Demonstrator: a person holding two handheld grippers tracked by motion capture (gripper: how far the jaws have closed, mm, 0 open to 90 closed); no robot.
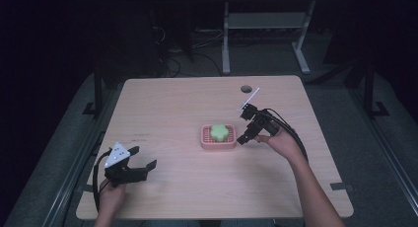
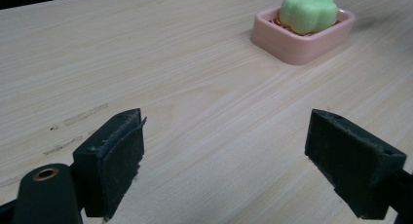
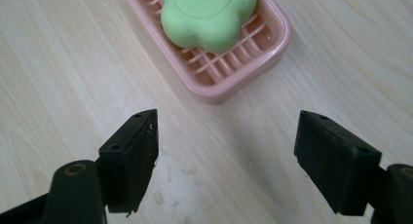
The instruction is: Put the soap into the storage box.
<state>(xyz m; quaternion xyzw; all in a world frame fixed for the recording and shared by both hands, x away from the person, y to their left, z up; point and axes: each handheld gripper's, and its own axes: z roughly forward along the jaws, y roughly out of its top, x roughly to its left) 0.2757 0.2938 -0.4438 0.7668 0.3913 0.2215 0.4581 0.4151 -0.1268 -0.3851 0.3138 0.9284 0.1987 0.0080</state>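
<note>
A green flower-shaped soap (image 1: 219, 132) lies in a pink slatted dish (image 1: 207, 143) near the middle of the wooden surface (image 1: 172, 103). Just beside the dish's right end hover the right tongs (image 1: 245, 138), jaws spread wide and empty. The left tongs (image 1: 142, 157), also wide open and holding nothing, sit well apart near the front left edge
</note>
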